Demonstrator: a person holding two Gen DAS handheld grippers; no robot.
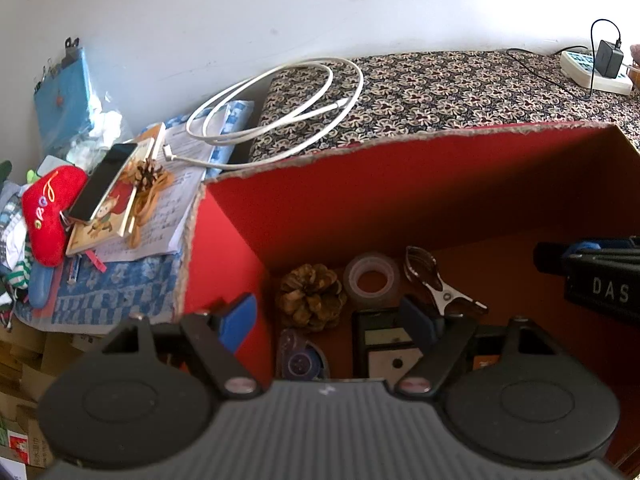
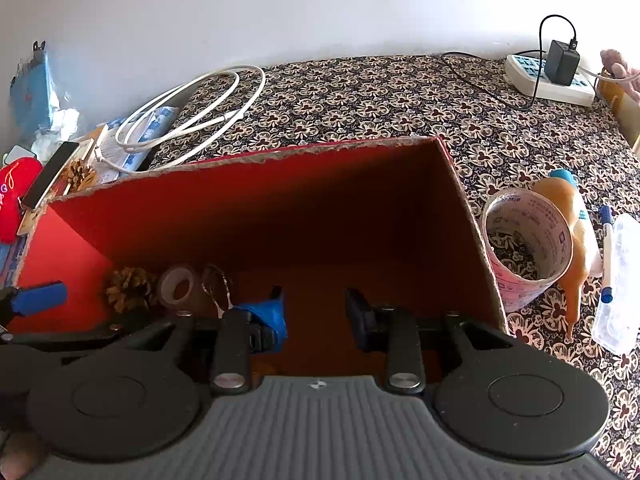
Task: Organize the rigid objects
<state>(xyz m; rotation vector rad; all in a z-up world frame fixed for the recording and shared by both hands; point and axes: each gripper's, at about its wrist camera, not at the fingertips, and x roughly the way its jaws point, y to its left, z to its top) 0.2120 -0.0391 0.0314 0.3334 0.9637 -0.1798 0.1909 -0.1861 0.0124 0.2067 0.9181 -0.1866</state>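
A red cardboard box [image 1: 320, 200] stands on the patterned table; it also shows in the right wrist view [image 2: 280, 204]. Inside lie a pine cone [image 1: 311, 297], a clear tape roll [image 1: 372, 279], a metal clip [image 1: 436, 282], a blue correction-tape dispenser [image 1: 300, 358] and a black sharpener-like block [image 1: 388, 350]. My left gripper [image 1: 328, 320] is open over the box's left part, empty. My right gripper [image 2: 316, 312] is open over the box, empty. Outside the box to the right stand a large tape roll [image 2: 524, 240], an orange glue bottle [image 2: 568, 216] and a blue-capped pen [image 2: 607, 252].
A white cable [image 1: 280, 108], a phone [image 1: 104, 182] on books, a second pine cone [image 1: 146, 174] and a red plush [image 1: 48, 212] lie left of the box. A power strip with charger [image 2: 552, 76] sits far right. A clear plastic case [image 2: 620, 280] lies at the right edge.
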